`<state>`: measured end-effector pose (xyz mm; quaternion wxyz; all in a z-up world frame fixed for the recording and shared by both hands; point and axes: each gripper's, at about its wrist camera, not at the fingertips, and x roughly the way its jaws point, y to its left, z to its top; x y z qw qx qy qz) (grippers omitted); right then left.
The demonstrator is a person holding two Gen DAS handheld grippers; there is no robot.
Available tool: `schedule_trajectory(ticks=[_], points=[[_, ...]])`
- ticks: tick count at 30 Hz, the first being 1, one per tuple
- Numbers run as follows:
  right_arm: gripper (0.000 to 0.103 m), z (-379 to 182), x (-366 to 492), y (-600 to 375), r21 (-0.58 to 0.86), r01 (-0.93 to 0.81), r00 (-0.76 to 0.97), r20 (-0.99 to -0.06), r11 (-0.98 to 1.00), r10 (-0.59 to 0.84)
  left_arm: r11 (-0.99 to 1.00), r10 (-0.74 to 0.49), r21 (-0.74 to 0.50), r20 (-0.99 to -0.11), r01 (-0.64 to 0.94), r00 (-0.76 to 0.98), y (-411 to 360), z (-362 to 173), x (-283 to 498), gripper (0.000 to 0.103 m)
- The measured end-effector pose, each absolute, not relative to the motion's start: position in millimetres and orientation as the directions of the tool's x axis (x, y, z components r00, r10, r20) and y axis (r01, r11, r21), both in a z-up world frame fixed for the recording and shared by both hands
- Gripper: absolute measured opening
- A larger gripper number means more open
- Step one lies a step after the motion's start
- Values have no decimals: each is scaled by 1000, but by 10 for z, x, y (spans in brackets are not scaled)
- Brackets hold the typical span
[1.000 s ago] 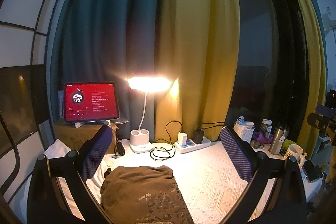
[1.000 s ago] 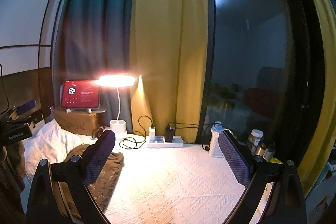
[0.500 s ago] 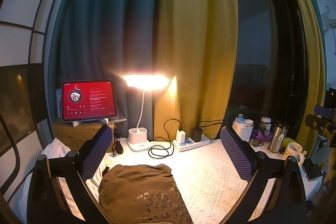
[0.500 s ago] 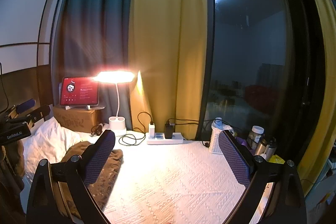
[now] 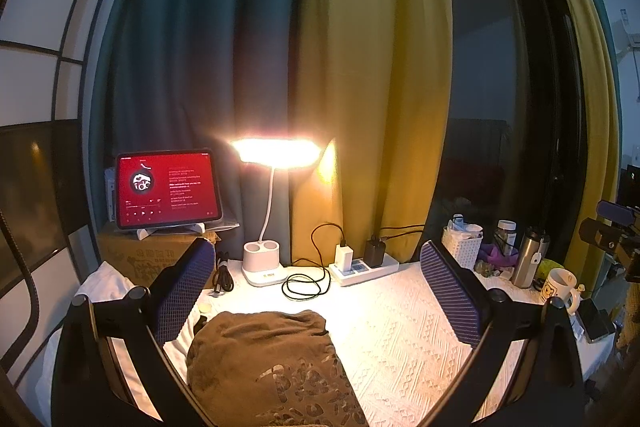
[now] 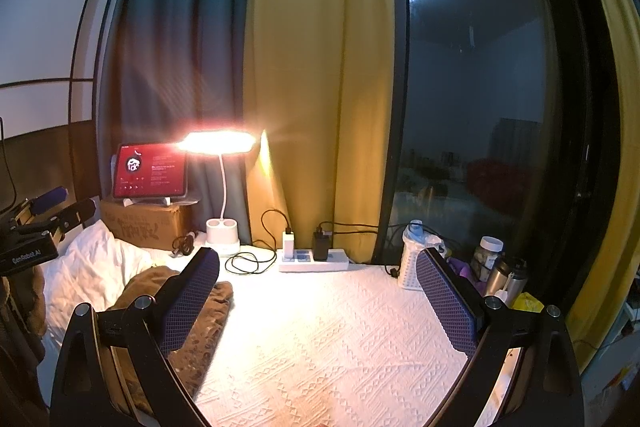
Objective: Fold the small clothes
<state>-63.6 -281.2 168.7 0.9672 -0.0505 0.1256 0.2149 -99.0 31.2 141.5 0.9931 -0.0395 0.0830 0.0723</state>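
The white textured cover (image 5: pixel 400 327) spans the work surface, lit by one desk lamp (image 5: pixel 276 155) at the far edge. One brown garment (image 5: pixel 272 359) with a printed pattern lies on the near left of that cover as a rounded, compact heap; whether it is folded or merely bunched cannot be told, so the scene fits either a piece awaiting folding or one already laid aside. One white cloth (image 6: pixel 92 267) sits crumpled at far left. The left gripper (image 5: pixel 316 291) hangs above the garment with its jaws spread wide and nothing between them; the right gripper (image 6: pixel 320 299) hovers over bare cover to the right, likewise wide apart and empty. Judgement: no grasp is in hand, and any further fold would call for finding an edge of the garment. Counted otherwise: one cardboard box (image 5: pixel 148 255) bearing one tablet (image 5: pixel 168 187), one power strip (image 5: pixel 364 267) with two chargers, one white basket (image 5: pixel 462 247), one steel flask (image 5: pixel 528 259), one mug (image 5: pixel 560 285), one jar (image 5: pixel 506 231).
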Motion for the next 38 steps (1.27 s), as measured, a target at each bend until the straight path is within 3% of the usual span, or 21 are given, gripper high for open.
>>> schedule_trajectory(ticks=[38], points=[[100,1629,-561,-2846,-50,-442,865,-289,896,410,992,108,-48,-159,-117,981,312,1395,-972,101]])
